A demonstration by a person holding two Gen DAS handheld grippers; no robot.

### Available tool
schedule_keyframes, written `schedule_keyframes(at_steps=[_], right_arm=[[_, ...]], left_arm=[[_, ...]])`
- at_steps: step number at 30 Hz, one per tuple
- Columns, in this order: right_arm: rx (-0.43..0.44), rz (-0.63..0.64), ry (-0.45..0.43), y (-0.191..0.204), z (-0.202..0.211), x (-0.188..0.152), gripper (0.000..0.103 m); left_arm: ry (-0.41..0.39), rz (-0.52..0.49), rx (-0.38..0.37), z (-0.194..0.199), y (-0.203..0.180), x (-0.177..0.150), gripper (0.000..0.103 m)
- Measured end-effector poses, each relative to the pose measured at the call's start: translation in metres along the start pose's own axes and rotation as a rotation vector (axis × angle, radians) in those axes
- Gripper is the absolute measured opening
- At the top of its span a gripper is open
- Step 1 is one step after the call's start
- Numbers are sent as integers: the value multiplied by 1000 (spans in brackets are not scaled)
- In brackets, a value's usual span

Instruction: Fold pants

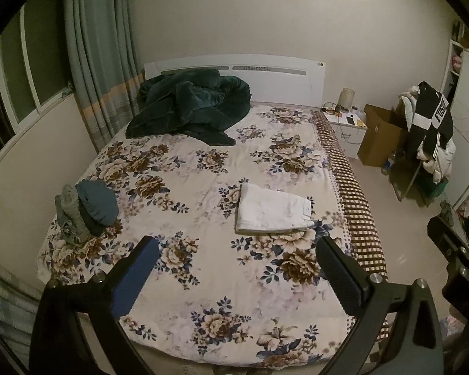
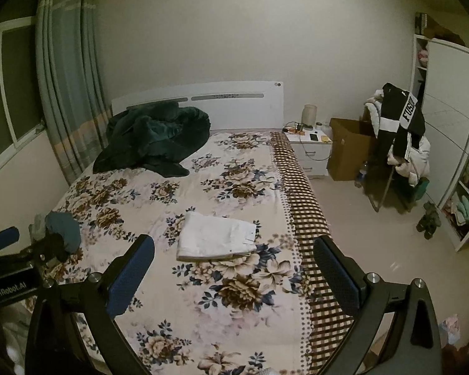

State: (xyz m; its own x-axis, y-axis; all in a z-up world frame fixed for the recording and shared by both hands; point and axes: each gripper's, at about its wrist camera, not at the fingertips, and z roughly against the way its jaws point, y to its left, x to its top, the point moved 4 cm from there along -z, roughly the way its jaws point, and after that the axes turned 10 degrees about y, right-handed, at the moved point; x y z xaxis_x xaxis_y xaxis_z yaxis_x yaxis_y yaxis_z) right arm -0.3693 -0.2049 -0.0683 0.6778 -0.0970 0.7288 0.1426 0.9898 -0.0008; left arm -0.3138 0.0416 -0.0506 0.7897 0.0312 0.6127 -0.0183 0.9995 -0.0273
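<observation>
You hold the left tool (image 1: 237, 268) and right tool (image 2: 234, 268) level above the bed's (image 2: 203, 306) foot edge, jaws spread, empty. The folded white pants (image 1: 273, 212) lie near the bed's right edge. Your hands are cut off.

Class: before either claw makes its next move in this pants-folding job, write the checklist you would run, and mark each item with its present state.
1. White pants folded in a flat stack: ok.
2. Left claw open, empty: ok.
3. Right claw open, empty: ok.
4. Pants fully on the floral bedspread, off its edge: ok.
5. Grey-blue clothes pile apart from the pants: ok.
6. Folds even underneath: cannot tell.
</observation>
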Motion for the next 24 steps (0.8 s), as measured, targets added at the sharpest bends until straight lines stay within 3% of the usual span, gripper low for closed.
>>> schedule_keyframes(at_steps=[24], right_arm=[[9, 3, 24, 3, -9, 13, 103]], left_arm=[[-19, -25, 11, 7, -4, 2, 103]])
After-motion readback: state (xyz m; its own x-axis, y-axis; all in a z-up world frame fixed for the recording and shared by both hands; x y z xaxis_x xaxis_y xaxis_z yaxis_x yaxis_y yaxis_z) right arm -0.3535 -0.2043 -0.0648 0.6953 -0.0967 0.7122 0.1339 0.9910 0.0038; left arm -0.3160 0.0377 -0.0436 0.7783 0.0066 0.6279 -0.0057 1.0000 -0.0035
